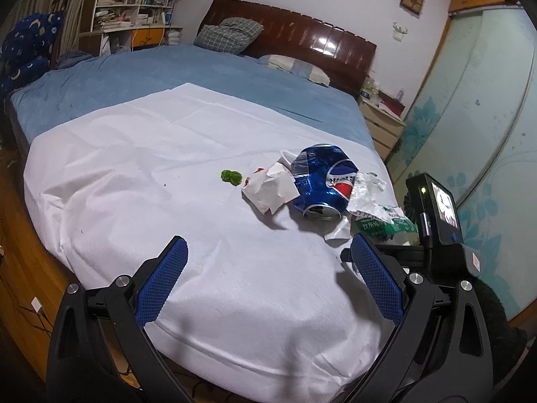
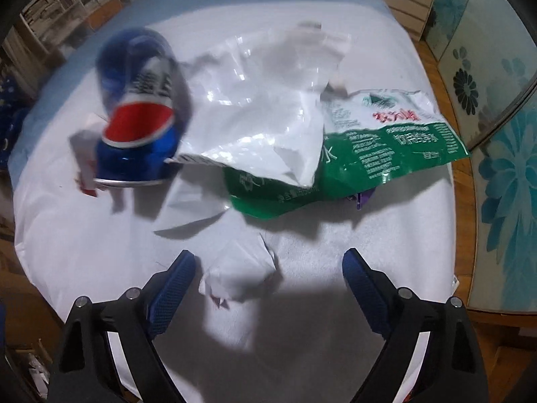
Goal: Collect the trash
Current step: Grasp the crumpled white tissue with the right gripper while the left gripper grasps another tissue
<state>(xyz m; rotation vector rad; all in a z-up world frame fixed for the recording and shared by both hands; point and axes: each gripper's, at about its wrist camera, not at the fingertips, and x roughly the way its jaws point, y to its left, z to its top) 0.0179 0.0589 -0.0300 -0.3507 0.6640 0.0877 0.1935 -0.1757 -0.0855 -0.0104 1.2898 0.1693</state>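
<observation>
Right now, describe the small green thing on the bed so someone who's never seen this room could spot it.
Find the white sheet spread over the foot of the blue bed. On it lies a cluster of trash around a crushed blue can. The green scrap sits alone, left of the crumpled white paper: tiny, bright green, touching none of it.

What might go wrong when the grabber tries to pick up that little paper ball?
The crumpled paper sits nearer the right gripper's left finger, so the fingers could nudge it aside. They might also pinch the loose white sheet underneath. The crushed can rests on the torn wrapper; tugging that could roll it.
</observation>
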